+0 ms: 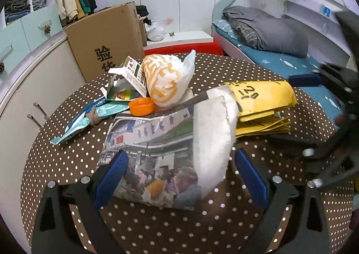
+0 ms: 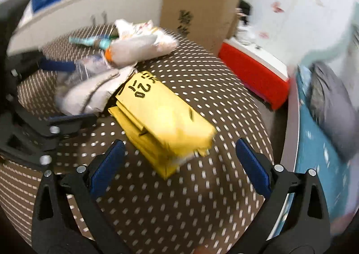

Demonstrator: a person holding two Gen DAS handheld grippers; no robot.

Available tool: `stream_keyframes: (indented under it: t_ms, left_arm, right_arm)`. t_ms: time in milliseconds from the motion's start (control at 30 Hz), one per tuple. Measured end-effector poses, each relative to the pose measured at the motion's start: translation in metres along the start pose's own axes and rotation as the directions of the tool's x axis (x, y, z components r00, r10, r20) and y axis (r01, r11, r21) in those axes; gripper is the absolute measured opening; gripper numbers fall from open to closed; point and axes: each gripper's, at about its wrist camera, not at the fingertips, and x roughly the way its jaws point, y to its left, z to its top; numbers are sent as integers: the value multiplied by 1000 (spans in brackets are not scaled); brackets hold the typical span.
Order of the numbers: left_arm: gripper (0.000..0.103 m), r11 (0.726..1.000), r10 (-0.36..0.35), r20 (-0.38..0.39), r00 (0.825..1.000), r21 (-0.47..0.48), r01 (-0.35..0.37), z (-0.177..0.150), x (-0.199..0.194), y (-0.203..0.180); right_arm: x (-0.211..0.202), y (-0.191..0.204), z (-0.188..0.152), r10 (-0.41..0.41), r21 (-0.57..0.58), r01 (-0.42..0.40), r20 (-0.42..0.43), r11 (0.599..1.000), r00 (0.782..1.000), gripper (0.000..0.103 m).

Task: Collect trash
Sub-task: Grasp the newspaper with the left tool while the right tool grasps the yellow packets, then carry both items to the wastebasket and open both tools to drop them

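1. Left wrist view: the left claw (image 1: 180, 177) is held wide, nothing gripped, its blue pads either side of the near end of a folded newspaper (image 1: 152, 159) lying on the dotted brown counter (image 1: 157, 229).
2. With the newspaper as landmark: a white torn paper strip (image 1: 213, 139) stands curled up from its right edge; just beyond its far edge lie an orange bottle cap (image 1: 141, 106) and a knotted white plastic bag with orange print (image 1: 167, 79); to the far left lie a teal wrapper (image 1: 87, 119) and an opened printed carton (image 1: 128, 81); touching the right side is a folded yellow envelope (image 1: 262, 106).
3. The newspaper is judged thin and limp, so a grip on the folded edge, with the pads pressed low and closed slowly, would probably be best; the stiff curl may slip out.
4. The cap is hard and round, the bag soft and crinkled.
5. Right wrist view (blurred): the right claw (image 2: 180, 164) is also spread wide and empty, hovering before the yellow envelope (image 2: 166, 128), which lies right of the newspaper (image 2: 89, 94).
6. The envelope looks flat, layered and slightly stiff; its thick near corner is judged the surest hold.
7. The left claw (image 2: 65, 92) is seen at the newspaper's left.
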Motion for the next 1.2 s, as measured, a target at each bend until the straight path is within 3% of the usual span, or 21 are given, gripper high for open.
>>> stream_keyframes:
  t_ms: [100, 167, 200, 233, 400, 533, 767, 1200]
  left_arm:
    - [57, 999, -33, -8, 999, 20, 33, 3, 2, 1]
    - [46, 999, -38, -4, 999, 34, 39, 5, 0, -1]
    - [39, 999, -38, 2, 999, 35, 38, 4, -1, -1]
    - [36, 999, -45, 8, 999, 30, 45, 4, -3, 0]
    - [22, 996, -82, 65, 995, -17, 83, -4, -22, 10]
    - [21, 991, -119, 129, 984, -52, 126, -15, -49, 16]
    - [19, 970, -198, 210, 958, -102, 223, -29, -90, 20]
    - [18, 924, -359, 297, 885, -22, 382, -16, -142, -35]
  right_arm:
    - [15, 1, 13, 44, -55, -43, 1, 998, 999, 97]
    - [29, -3, 19, 123, -32, -124, -27, 992, 992, 92]
    - [29, -5, 20, 145, -12, -145, -19, 989, 989, 73]
    - [27, -7, 20, 173, 21, -173, -6, 985, 985, 66]
    - [5, -2, 4, 148, 86, -149, 21, 985, 989, 48]
    - [-25, -2, -18, 114, 165, -123, 59, 979, 992, 46]
    - [-79, 3, -53, 117, 293, -161, 163, 942, 980, 45]
    - [-160, -37, -102, 30, 506, -221, 357, 834, 934, 45]
